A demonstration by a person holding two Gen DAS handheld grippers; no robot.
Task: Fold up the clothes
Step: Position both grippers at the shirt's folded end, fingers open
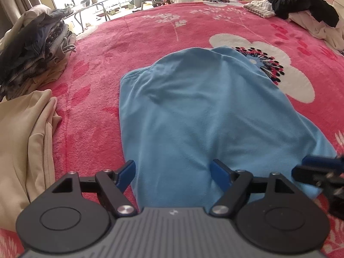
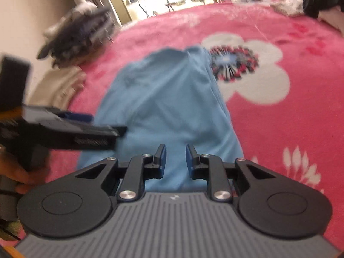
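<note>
Blue garment (image 1: 193, 111) (seemingly ungripped) on blanket (image 1: 107, 43)

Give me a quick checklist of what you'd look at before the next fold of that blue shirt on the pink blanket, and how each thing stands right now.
1. Blue shirt lies spread on the pink blanket: ok, though wrinkled.
2. Left gripper has its jaws wide apart over the shirt's near edge, gripping nothing: ok.
3. Right gripper has its jaws narrowly apart over the near edge; no cloth visibly pinched: ok, but not gripping yet.
4. Both grippers sit close side by side at the near hem: cannot tell whether they are spaced well for a fold.
5. Beige garment lies beside the shirt, apart from it: ok.
6. Far end of the shirt looks bunched: not ok.
</note>
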